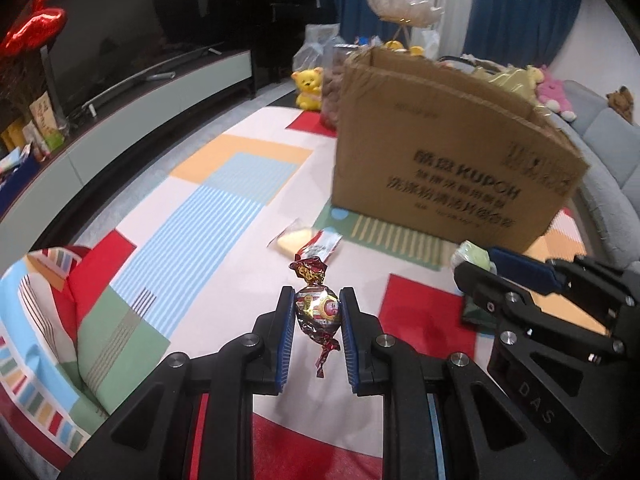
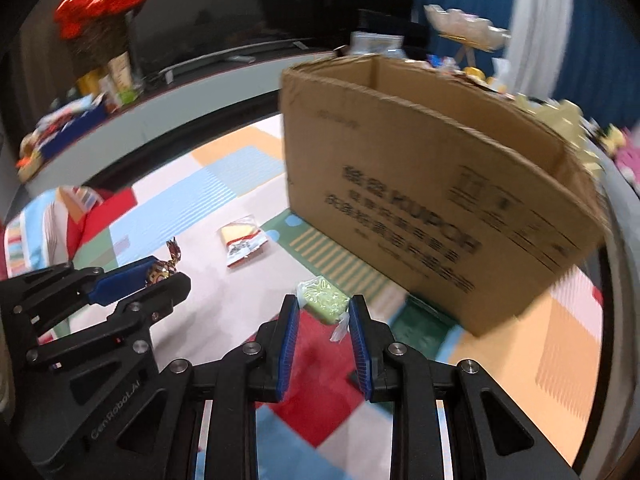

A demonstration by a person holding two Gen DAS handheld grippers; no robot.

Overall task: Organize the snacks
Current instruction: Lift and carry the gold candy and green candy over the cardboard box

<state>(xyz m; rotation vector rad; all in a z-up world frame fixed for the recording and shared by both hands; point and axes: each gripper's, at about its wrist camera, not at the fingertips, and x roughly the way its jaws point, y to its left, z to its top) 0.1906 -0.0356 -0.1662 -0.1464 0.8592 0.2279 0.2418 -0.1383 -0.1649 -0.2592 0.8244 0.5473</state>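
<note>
Left gripper (image 1: 317,308) pinching foil-wrapped candy (image 1: 318,309); right gripper (image 2: 323,312) clamped on green snack packet (image 2: 323,300). Both lifted above mat, near cardboard box (image 1: 448,168). Carry step, probably; next: raise over rim, release inside.

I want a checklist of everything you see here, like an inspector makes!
Surface: colourful patchwork mat, partly bare.
Job's things: foil-wrapped candy in the left hand-held gripper; green snack packet in the right hand-held gripper; yellow snack packet and red-and-white wrapper lying on the mat; open cardboard box standing behind them.
Clutter: yellow plush toy and plastic bags beyond the box.
Grippers: left shut on the candy, right shut on the green packet, both held above the mat.
Cables: nothing seen.
Surroundings: TV cabinet, blue curtains, grey sofa with plush toys.
</note>
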